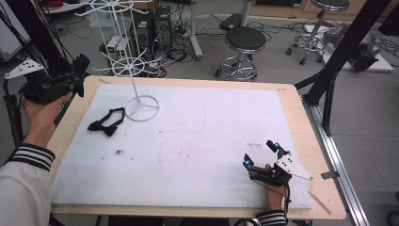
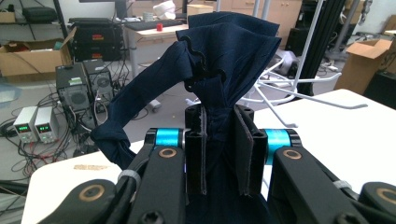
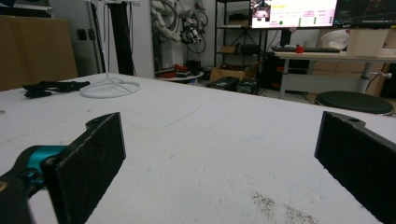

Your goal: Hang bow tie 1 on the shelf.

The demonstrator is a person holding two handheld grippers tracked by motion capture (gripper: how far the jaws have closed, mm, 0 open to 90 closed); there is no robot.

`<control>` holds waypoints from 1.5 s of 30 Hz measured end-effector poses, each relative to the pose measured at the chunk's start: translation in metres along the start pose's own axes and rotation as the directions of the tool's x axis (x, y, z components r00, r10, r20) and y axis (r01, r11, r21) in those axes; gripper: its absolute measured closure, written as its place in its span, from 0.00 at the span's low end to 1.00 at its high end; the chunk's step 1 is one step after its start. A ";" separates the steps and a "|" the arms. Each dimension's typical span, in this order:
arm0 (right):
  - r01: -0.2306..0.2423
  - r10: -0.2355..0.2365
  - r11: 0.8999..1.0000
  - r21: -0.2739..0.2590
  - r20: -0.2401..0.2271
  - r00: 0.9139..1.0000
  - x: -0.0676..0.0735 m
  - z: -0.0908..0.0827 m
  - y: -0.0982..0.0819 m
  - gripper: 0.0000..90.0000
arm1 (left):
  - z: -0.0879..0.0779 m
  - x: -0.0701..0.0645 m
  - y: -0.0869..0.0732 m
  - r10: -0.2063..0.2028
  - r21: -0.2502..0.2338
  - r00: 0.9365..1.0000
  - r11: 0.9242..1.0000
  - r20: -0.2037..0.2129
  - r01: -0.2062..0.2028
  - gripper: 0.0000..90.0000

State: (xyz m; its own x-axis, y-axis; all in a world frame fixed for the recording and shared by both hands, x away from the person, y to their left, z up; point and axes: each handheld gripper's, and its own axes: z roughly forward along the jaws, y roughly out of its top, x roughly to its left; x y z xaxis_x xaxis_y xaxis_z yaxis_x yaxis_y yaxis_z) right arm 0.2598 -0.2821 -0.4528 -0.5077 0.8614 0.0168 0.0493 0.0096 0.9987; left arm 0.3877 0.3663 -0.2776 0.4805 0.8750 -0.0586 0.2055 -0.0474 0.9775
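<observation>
Our left gripper (image 2: pixel 219 140) is clamped on a dark navy cloth bow tie (image 2: pixel 219 60), held beyond the bench's left edge; we should lift it level toward the white wire rack (image 1: pixel 134 61), right gripper (image 1: pixel 263 155) apart

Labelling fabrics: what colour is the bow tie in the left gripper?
Dark navy blue bow tie; the left gripper view shows it best.
</observation>
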 end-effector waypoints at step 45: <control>0.000 0.000 1.000 -0.001 0.000 1.000 0.000 0.000 0.000 0.01 | 0.036 -0.002 0.003 -0.078 0.090 0.984 0.994 0.159 0.064 0.84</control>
State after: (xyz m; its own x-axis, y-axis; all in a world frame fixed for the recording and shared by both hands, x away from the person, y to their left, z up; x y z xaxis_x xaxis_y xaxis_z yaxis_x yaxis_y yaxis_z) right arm 0.2596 -0.2822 -0.4529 -0.5081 0.8611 0.0168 0.0488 0.0093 0.9988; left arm 0.4183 0.3471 -0.2823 0.5926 0.7882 -0.1661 0.3118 -0.0344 0.9495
